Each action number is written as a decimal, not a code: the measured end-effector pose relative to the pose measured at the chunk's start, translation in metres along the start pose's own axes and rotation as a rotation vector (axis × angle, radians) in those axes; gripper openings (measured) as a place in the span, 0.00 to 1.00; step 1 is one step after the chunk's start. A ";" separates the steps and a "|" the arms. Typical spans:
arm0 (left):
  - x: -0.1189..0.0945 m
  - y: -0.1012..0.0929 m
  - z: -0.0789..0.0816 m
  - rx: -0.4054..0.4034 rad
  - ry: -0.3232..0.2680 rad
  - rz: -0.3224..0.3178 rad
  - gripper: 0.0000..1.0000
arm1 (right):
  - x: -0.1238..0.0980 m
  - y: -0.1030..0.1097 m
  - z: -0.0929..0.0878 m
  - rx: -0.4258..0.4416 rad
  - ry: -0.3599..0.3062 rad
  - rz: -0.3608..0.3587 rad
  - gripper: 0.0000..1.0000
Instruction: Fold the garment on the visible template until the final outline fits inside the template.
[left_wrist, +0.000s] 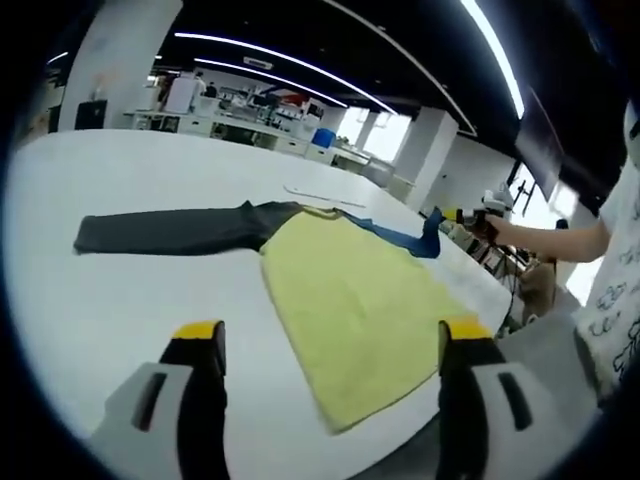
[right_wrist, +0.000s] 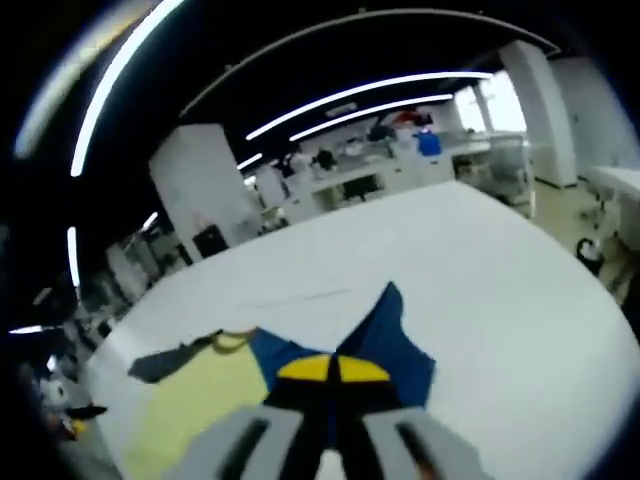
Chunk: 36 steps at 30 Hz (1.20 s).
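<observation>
Garment (left_wrist: 350, 290): a long-sleeved shirt with a yellow body, lying flat on the white table (left_wrist: 120, 290). In the left gripper view its dark grey sleeve (left_wrist: 170, 230) stretches out toward 9 o'clock, while the blue sleeve (left_wrist: 405, 238) runs toward 2 o'clock, where its end is lifted off the table.

The left gripper (left_wrist: 330, 345) hangs above the near hem with its yellow-tipped jaws spread wide, holding nothing. In the right gripper view, the right gripper (right_wrist: 333, 370) has its yellow tips pressed together on the blue sleeve (right_wrist: 390, 345), which rises in a peak at 12 o'clock from the tips. The same gripper appears at 3 o'clock in the left gripper view, with the person's arm (left_wrist: 545, 235) behind it.

I cannot make out any template outline under the cloth, only a thin pale line (left_wrist: 320, 197) on the table beyond the collar, so it is hard to judge where the folded edge should land.

Risks, as I judge them: the grip is only on the sleeve's end, so a quick pull across the body could let the fabric slip free or drag the whole shirt sideways and skew it on the table. With the left jaws not pinning anything, the yellow panel may bunch or shift as the sleeve is carried over. The shirt's right side also lies near the table edge, so a loose drop could send the sleeve over it.
</observation>
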<state>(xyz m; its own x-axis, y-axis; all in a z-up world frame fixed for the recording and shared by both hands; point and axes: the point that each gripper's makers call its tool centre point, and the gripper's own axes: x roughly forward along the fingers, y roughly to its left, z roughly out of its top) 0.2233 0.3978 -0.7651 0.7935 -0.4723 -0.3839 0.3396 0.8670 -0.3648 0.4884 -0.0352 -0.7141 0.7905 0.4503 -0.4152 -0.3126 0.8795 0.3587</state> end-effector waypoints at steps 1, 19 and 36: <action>0.001 0.000 -0.001 0.008 0.003 -0.002 0.85 | 0.006 0.004 0.001 0.011 0.007 0.024 0.00; -0.001 -0.003 -0.008 0.049 0.012 0.004 0.83 | 0.060 0.145 -0.025 0.017 0.069 0.284 0.00; -0.003 -0.002 -0.012 0.036 0.007 0.015 0.82 | 0.105 0.229 -0.043 0.028 0.102 0.414 0.00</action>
<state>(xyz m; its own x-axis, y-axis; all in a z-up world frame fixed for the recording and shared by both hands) 0.2142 0.3961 -0.7736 0.7947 -0.4607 -0.3952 0.3460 0.8788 -0.3285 0.4770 0.2204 -0.7119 0.5441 0.7790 -0.3117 -0.5775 0.6172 0.5344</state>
